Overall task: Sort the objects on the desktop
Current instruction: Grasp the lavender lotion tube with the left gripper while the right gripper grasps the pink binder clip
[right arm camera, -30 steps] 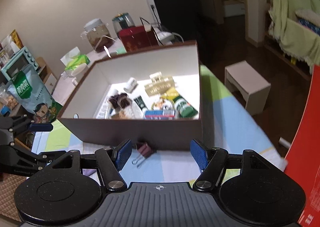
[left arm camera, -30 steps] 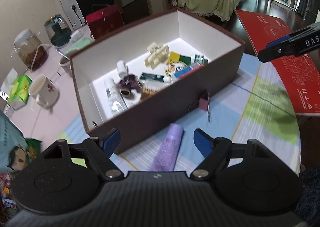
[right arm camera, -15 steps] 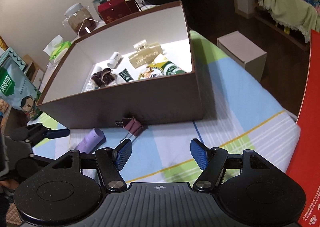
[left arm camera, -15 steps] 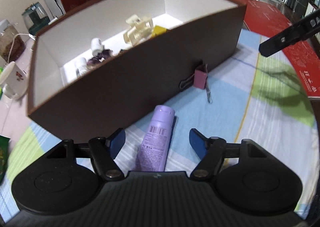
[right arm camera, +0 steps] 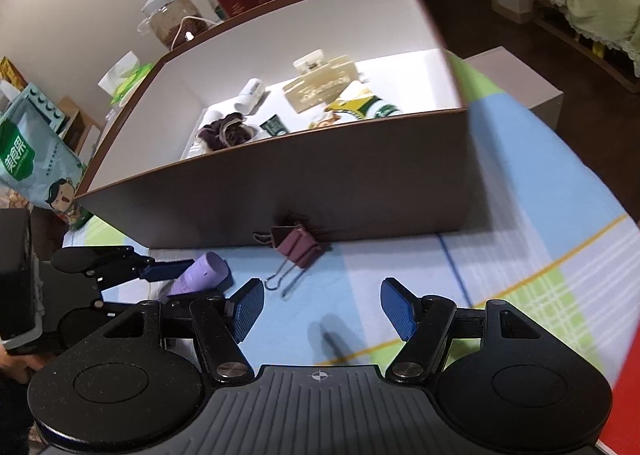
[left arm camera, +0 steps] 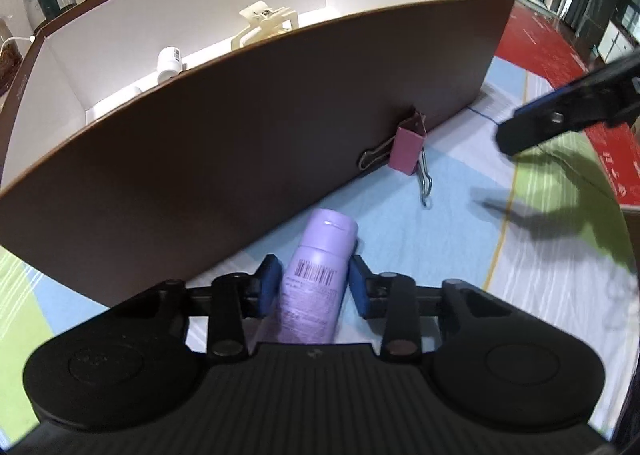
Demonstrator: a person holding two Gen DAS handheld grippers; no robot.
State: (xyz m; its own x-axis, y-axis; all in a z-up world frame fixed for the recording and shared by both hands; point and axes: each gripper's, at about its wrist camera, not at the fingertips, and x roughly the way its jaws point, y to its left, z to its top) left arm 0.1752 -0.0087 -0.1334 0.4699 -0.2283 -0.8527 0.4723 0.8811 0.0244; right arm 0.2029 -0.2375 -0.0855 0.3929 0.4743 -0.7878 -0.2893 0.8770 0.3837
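The left gripper (left arm camera: pixel 314 283) has closed on the purple tube (left arm camera: pixel 320 275) beside the brown box (left arm camera: pixel 256 159); ready to lift; right gripper (right arm camera: pixel 322 309) hovers wide near the binder clip (right arm camera: pixel 298 247).

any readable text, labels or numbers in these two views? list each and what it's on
"美食果", roughly; partly blurred: snack bag.
Barcode and small print, unreadable: purple bottle, gripped by the left gripper.
White print, unreadable: red mat.
Labels on the items in the box: too small.
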